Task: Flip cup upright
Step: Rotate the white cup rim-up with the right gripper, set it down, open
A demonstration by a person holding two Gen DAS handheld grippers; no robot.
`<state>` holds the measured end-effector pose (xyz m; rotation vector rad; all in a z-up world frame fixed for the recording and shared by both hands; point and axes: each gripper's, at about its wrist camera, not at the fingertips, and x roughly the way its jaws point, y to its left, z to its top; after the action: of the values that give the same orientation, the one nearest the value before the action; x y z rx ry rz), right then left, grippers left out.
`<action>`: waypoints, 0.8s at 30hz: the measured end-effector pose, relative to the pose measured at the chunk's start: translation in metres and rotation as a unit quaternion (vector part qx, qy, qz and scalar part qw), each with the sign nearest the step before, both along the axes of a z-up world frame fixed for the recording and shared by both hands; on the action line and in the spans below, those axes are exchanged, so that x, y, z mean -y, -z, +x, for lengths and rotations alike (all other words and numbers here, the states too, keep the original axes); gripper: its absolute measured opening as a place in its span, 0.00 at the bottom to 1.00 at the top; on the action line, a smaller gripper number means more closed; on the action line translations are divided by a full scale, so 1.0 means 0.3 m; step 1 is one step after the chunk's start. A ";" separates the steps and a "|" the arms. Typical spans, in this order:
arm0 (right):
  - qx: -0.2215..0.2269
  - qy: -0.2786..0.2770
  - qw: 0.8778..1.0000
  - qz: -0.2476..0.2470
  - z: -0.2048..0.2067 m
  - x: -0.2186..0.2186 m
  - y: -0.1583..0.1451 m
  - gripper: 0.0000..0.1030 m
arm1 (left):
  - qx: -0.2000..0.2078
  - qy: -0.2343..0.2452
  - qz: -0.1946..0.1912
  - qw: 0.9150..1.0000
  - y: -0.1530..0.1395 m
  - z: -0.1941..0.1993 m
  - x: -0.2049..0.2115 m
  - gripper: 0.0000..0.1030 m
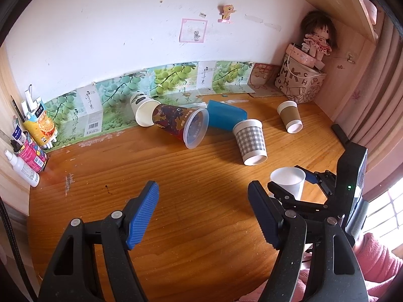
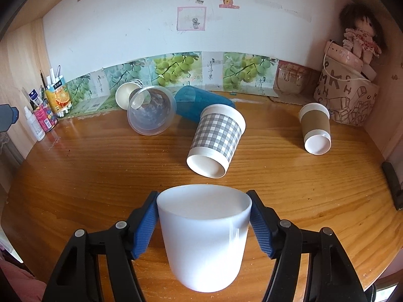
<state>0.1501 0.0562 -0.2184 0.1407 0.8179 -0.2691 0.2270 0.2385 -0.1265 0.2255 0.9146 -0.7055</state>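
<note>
My right gripper [image 2: 204, 216] is shut on a plain white cup [image 2: 202, 239], which stands mouth up on the wooden desk [image 2: 75, 171]. The same cup [image 1: 289, 180] shows in the left wrist view, held between the right gripper's fingers [image 1: 284, 196]. My left gripper [image 1: 204, 214] is open and empty above the desk, left of the white cup. Other cups lie on their sides: a grey checked one [image 2: 216, 141], a brown-sleeved one [image 2: 314, 128], a blue one [image 2: 199, 105], a clear plastic one [image 2: 151, 112] and a white paper one [image 2: 126, 94].
Bottles and a pen holder [image 1: 27, 141] stand at the desk's left back corner. A printed bag with a doll [image 2: 350, 90] sits in the right back corner. A dark flat object [image 2: 393, 183] lies at the desk's right edge. Wooden side panels close both sides.
</note>
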 end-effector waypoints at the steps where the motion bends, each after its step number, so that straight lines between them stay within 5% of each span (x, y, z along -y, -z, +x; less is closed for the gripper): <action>1: 0.002 -0.001 1.000 -0.002 -0.004 -0.003 -0.004 0.67 | 0.000 0.000 0.000 1.000 0.000 0.000 0.000 0.74; 24: 0.007 -0.015 1.000 -0.007 -0.128 -0.060 -0.033 0.66 | -0.025 0.022 -0.004 0.999 0.013 -0.059 0.031 0.74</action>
<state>0.1119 0.0743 -0.2085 0.1172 0.8033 -0.2443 0.2094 0.2293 -0.1302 0.2212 0.9572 -0.7579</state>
